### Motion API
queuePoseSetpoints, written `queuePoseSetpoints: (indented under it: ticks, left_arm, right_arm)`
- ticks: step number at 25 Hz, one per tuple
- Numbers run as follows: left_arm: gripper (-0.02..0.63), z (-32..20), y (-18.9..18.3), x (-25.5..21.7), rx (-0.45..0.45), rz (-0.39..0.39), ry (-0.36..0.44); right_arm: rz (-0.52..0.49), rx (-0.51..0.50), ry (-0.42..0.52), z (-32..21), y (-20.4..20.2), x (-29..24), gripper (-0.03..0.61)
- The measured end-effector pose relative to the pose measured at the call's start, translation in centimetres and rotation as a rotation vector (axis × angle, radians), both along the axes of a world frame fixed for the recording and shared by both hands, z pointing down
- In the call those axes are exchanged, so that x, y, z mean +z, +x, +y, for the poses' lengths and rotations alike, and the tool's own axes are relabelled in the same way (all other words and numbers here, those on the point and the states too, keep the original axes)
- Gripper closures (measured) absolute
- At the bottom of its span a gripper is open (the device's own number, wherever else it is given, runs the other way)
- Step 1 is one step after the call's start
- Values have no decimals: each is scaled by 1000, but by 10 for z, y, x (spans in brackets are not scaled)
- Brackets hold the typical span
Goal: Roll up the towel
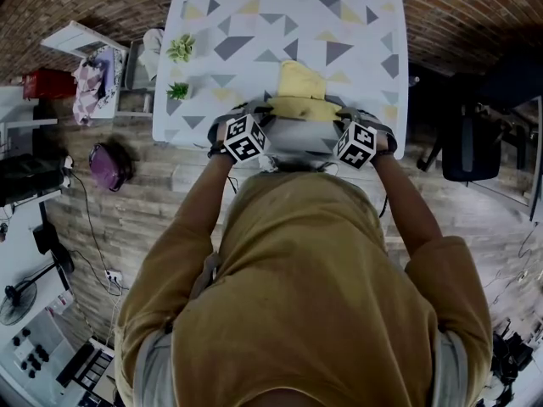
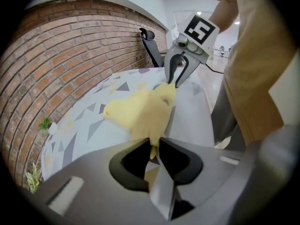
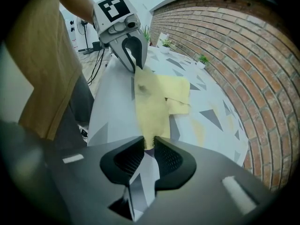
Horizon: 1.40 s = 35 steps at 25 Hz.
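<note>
1. Left gripper [image 2: 153,146]: the jaws are nearly together and clamp a near corner of the yellow towel [image 2: 140,111]. Only a narrow tab of cloth sits between the tips.
2. Right gripper [image 3: 150,144]: the jaws are in the same condition, almost closed and pinching the opposite near corner of the towel at the very tips.
3. Hazard, slip: both bites are shallow. Pulling the grippers apart or lifting sharply would likely draw a corner out from the pads.
4. Hazard, skewed roll: if one gripper turns or advances ahead of the other, the roll is likely to form as a cone. Slack between the two corners would leave the roll loose.
5. Hazard, lumps: the far end of the towel is creased, with a flap lying over it. Rolling across it unflattened would probably build an uneven bundle.
6. Towel position: the near edge runs from one gripper to the other at the near side of the patterned table [image 1: 254,32]. The remainder lies on the tabletop, extending away from the jaws. The near edge may be lifted clear of the table; no view settles this.
7. Potted plants [image 1: 180,49] stand on the table, well apart from the towel.
</note>
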<state>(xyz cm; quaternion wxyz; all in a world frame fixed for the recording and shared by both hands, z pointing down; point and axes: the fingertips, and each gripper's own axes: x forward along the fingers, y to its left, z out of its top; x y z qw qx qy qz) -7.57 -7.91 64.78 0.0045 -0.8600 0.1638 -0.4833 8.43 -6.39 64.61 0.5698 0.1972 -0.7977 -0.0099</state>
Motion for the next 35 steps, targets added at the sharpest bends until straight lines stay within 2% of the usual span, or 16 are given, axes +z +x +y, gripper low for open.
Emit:
queuePoseSetpoints:
  ticks: [8,14,22,29,35]
  left_arm:
    - [499,3,-2,-6,-16,15,3]
    - [502,8,-3,-16,-17,56,-23]
    - [502,18,0,-34,12,132,-184]
    - [502,12,-2,-36,-82,285,-360]
    - [503,9,-3,-31,-84,302,-508]
  right_arm:
    - [-23,37,4,3,-1,-2,532]
    - [-94,95,-55,10,-2,-13,537]
    - [-151,129,-195,18,3,-22,538]
    - [-239,202,-294,-1,3,-43,538]
    - [-235,181,-373,-18,5,-43,538]
